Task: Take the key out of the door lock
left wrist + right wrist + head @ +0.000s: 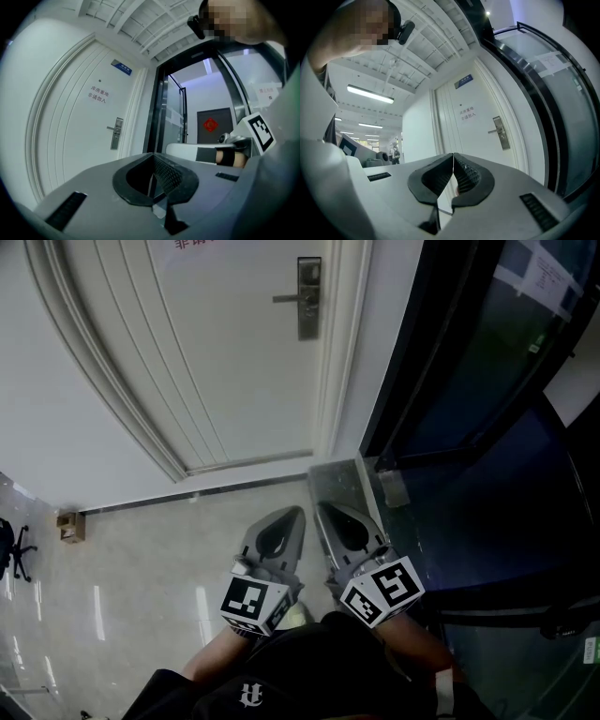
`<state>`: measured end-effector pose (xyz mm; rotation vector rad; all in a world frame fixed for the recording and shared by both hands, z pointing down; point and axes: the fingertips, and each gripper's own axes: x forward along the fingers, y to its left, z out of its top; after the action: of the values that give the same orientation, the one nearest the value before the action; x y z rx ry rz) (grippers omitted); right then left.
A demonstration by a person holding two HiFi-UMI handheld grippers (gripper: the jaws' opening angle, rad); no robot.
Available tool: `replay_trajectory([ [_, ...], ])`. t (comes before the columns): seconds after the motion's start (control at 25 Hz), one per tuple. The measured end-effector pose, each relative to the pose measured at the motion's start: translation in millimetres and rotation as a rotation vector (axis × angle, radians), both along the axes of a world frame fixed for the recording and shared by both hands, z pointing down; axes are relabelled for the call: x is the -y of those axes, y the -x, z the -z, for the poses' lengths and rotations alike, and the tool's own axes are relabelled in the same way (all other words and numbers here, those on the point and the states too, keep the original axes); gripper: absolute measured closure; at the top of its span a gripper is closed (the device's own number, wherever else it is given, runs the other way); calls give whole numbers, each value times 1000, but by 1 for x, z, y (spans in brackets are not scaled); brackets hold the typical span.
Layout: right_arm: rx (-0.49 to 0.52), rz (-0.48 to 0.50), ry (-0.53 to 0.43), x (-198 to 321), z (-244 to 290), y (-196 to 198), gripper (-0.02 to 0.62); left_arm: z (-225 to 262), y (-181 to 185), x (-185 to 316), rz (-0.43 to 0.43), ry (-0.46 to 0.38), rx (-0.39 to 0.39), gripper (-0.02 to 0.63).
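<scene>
The person is holding the left gripper (292,517) and the right gripper (329,513) side by side close to the body, low over the floor (150,559), both pointing toward the door (216,362). Each pair of jaws is sitting fully closed, gripping nothing. Well ahead, the lock plate (308,298) and its handle (287,299) are showing near the door's right edge. The key is too small to make out there.
</scene>
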<state>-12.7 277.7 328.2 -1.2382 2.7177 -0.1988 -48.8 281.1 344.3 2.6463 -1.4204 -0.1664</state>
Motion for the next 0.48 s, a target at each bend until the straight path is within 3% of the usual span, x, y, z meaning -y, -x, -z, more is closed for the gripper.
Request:
replay_trajectory([
  [0.28,6,2,21,60,-5,7,580,-8,6,54,-11,25,1,601],
  [0.48,8,38,21,113,-10,4,579,-15,3,104,29,38,15,601],
])
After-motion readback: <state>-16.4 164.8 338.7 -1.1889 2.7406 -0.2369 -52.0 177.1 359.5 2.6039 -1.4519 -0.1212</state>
